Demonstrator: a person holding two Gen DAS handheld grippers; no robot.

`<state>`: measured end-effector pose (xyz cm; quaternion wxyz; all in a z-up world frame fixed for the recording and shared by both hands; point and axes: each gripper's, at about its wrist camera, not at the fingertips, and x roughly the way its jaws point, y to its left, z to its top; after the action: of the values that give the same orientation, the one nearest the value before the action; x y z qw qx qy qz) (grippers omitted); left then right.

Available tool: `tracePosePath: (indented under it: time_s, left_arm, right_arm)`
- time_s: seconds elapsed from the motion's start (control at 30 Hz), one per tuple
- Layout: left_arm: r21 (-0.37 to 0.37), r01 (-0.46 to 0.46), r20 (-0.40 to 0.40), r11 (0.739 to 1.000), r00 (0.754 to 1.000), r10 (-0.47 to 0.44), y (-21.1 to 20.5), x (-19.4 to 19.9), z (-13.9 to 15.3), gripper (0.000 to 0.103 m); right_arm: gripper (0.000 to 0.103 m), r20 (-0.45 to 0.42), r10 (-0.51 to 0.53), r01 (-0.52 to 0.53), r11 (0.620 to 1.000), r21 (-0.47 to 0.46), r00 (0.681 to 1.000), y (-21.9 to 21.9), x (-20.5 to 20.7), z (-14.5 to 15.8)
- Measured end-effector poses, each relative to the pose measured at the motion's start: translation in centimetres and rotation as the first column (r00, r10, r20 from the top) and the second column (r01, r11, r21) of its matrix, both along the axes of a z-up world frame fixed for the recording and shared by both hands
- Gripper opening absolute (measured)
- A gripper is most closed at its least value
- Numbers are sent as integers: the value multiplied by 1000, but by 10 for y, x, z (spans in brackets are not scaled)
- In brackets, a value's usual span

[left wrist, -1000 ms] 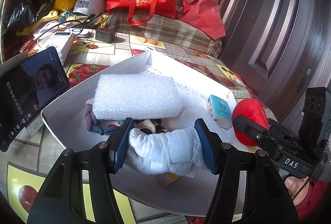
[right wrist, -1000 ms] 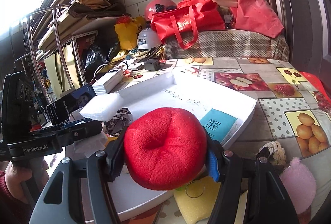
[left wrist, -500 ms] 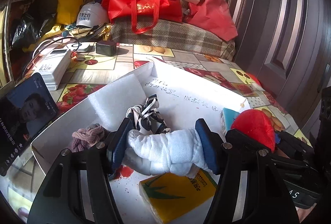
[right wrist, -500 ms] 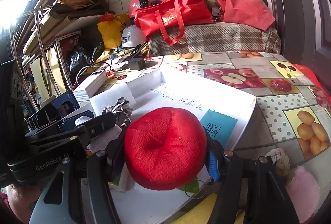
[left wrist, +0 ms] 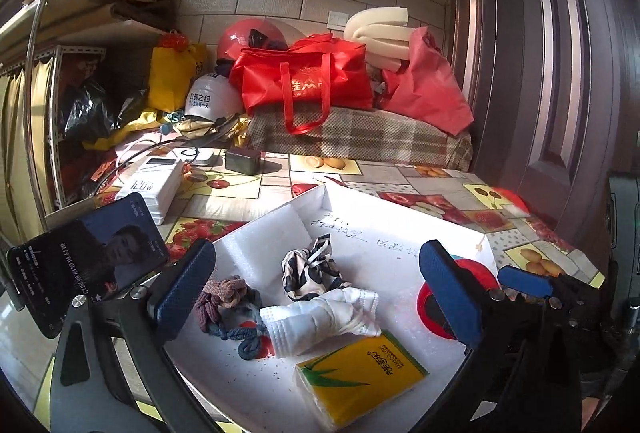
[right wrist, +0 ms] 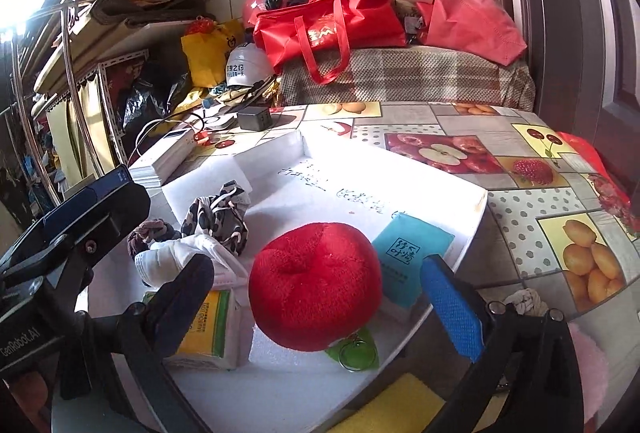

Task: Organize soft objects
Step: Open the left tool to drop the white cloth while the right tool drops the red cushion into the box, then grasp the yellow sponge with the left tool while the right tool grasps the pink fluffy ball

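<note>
I've both tongs, left (left wrist: 316,297) & right (right wrist: 316,297), spread wide w/ nothing held; red plush apple (right wrist: 316,287) sits in white tray (right wrist: 460,189) near right edge — light, squashy, so I'd pinch across its middle.

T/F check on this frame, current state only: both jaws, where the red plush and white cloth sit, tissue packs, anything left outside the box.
1. Left gripper jaws clamp the white cloth roll. False: open, roll lies in the white box.
2. Right gripper jaws are open. True.
3. Red plush apple rests inside the box. True.
4. Yellow tissue pack lies outside the box. False: inside.
5. Pink fluffy item sits outside the box. True.
</note>
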<state>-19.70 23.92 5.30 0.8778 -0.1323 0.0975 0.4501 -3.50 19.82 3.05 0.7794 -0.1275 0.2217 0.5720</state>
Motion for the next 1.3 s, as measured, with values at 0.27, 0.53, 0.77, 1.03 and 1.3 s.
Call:
tracePosePath:
  time_s: [0.27,0.53,0.77,1.03,1.3]
  left_arm:
    - [-10,-14,22,1000,1000,14,0,-7,0,103]
    - [16,36,-7,999,999,-35,-21,-2,0,103]
    - [69,156,-35,985,987,-154,-50,12,3,103]
    - [71,377,-125,923,922,-367,-87,42,2,103]
    - [-80,604,-242,793,760,-604,-131,105,-8,103]
  right_arm:
    - [103,38,-9,7,998,58,999,-10,-6,5]
    - [103,96,-61,57,997,42,994,-29,-9,5]
    - [103,100,-62,54,996,78,993,-69,7,6]
    - [103,80,-196,186,975,120,977,-125,67,10]
    - [103,-235,-412,442,892,93,881,-177,163,-2]
